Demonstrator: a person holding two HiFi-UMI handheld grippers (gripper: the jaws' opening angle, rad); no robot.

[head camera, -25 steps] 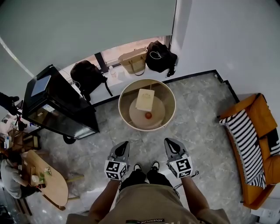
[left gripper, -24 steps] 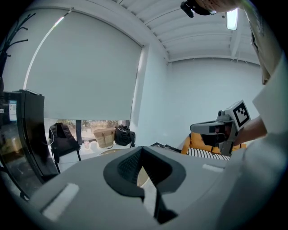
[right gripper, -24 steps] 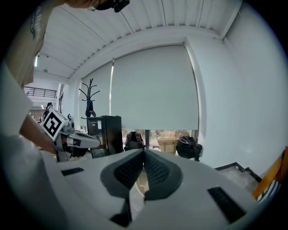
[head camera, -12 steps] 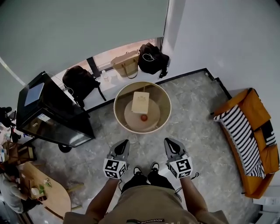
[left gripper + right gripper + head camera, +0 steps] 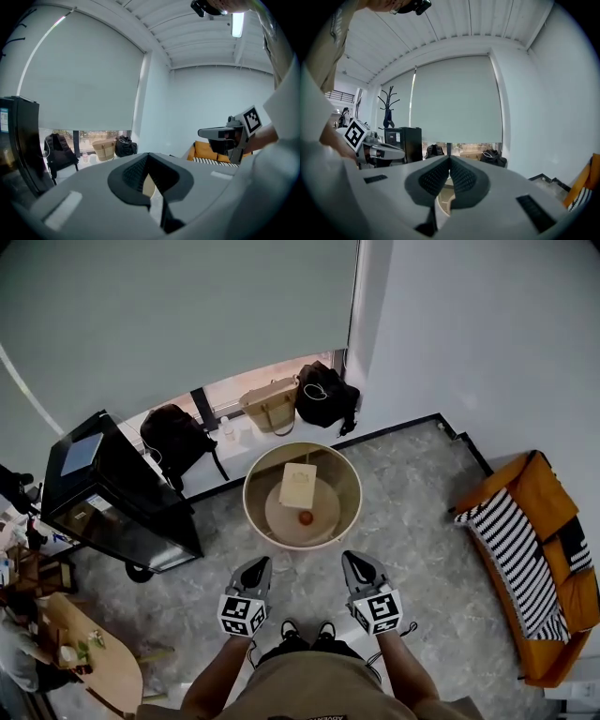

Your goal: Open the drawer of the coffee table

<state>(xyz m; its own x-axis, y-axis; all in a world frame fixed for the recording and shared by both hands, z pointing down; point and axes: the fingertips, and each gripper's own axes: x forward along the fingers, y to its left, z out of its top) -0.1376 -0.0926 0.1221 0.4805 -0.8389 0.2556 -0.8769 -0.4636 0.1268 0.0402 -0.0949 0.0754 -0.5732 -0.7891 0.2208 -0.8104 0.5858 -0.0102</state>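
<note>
The round coffee table (image 5: 251, 486) has a pale wooden rim and stands on the floor ahead of the person's feet. A beige book (image 5: 298, 486) and a small red thing (image 5: 306, 517) show inside it. No drawer is visible from above. My left gripper (image 5: 258, 564) and right gripper (image 5: 351, 560) are held side by side, just short of the table's near rim and touching nothing. Both point toward the table. The left gripper (image 5: 149, 154) has its jaws together and empty in its own view. In the right gripper view, the right gripper (image 5: 450, 158) also shows its pads meeting with nothing between them.
A black cabinet (image 5: 112, 493) stands left of the table. A black backpack (image 5: 173, 437), a tan bag (image 5: 272, 404) and a black bag (image 5: 323, 390) sit on the window ledge behind it. An orange sofa with a striped blanket (image 5: 525, 559) is at the right, and a wooden table (image 5: 94, 671) at lower left.
The head view has shifted a little, so the table and the room sit slightly differently in the picture. Both grippers stay shut, side by side before the table.
</note>
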